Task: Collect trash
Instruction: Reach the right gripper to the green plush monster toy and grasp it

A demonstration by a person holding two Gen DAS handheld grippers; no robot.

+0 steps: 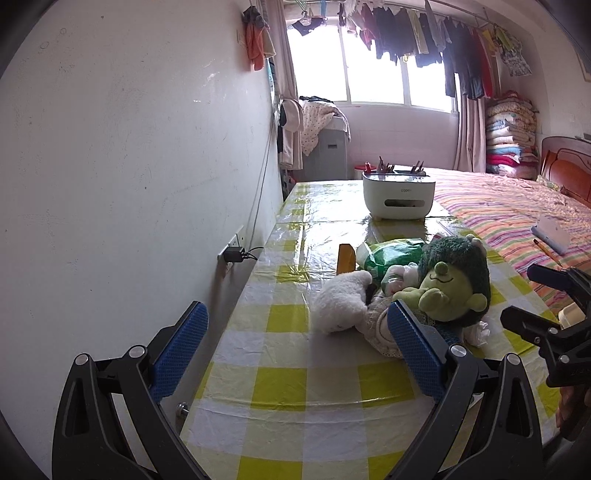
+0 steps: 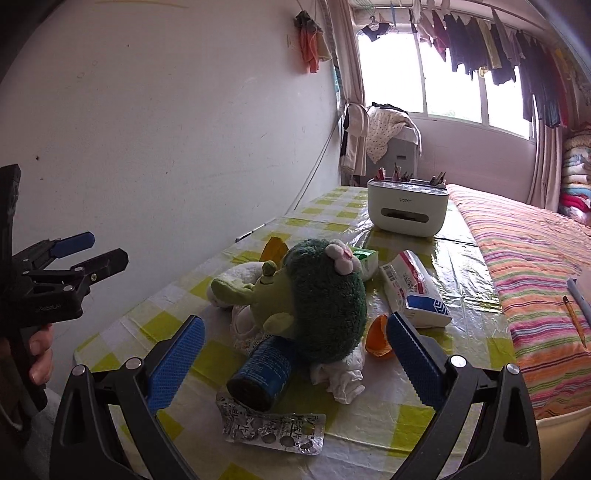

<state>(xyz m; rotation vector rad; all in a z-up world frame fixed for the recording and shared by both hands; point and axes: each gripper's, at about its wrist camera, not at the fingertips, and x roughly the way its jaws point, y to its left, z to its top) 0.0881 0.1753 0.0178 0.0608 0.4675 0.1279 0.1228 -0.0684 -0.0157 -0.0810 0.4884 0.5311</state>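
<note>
The right gripper (image 2: pixel 295 354) hangs with fingers spread wide, holding nothing; between them lie a crumpled white tissue (image 2: pixel 341 380), a dark blue cylindrical can (image 2: pixel 258 373) and a silver foil pill blister (image 2: pixel 273 428), near a green plush doll (image 2: pixel 314 299). The left gripper (image 1: pixel 295 343) is likewise spread, apparently over the yellow-checked tablecloth (image 1: pixel 295 387).

This is a lived-in bedroom in a home. A bed (image 1: pixel 517 206) with a striped cover and a wooden headboard (image 1: pixel 565 162) lies just beside the surface (image 1: pixel 295 369), which wears a yellow checked plastic cloth. Beyond the bed, a window (image 1: pixel 376 70) has washing (image 1: pixel 424 33) hung on a rail above it. Folded quilts (image 1: pixel 511 136) are stacked in the corner by the headboard. A plush toy (image 2: pixel 314 295) lies on the surface.
</note>
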